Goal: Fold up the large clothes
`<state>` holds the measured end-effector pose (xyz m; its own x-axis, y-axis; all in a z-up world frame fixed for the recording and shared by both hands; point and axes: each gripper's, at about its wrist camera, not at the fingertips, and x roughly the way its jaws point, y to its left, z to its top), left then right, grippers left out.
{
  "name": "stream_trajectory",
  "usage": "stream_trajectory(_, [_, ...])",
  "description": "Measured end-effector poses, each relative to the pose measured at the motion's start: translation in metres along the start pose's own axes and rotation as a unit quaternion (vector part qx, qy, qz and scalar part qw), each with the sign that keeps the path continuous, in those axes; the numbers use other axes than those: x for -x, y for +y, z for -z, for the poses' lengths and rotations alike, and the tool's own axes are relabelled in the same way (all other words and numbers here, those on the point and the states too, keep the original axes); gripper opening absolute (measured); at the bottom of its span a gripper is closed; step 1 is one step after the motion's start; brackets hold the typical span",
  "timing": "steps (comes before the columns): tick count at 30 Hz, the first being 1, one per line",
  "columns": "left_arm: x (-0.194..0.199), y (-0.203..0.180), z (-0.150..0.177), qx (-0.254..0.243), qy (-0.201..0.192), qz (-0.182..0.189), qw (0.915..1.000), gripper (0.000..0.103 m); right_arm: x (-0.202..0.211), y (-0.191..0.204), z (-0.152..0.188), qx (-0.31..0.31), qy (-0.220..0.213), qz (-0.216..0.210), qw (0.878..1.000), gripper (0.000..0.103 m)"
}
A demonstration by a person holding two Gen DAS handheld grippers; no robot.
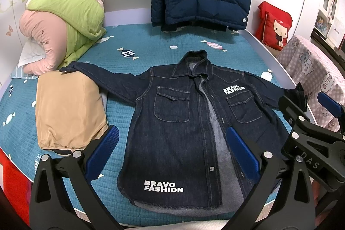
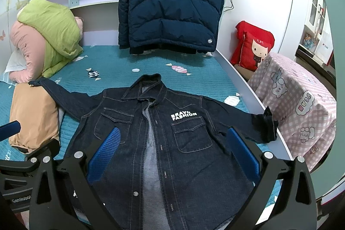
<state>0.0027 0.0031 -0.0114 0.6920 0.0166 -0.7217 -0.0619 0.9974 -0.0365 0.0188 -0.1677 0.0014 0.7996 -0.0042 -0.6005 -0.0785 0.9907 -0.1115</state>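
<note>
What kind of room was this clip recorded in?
Probably a child's bedroom: a bed with a teal candy-print quilted cover, rolled green and pink bedding, and a red cartoon cushion.

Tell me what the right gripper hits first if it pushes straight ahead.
Most likely the denim shirt: the open right gripper points down at its chest, with nothing between its fingers and the cloth. Depth is hard to judge in this view.

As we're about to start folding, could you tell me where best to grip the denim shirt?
Grip the denim shirt at its sleeve cuffs. The right gripper takes the cuff at the bed edge from outside; both sleeves lie spread out flat, ready to fold inward.
</note>
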Motion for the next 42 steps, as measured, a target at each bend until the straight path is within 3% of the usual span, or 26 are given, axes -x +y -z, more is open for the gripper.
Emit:
stream_trajectory(28, [-0.006,0.004,-0.002,0.004,0.017,-0.006,0.9998,0.1,-0.008,0.008,-0.002,0.01,0.013,0.01,1.0,0.096])
stream_trajectory(42, [-0.019,0.015,-0.011,0.008,0.031,0.016,0.9993,0.1,-0.017,0.017,-0.005,-0.003,0.031,0.015,0.999,0.096])
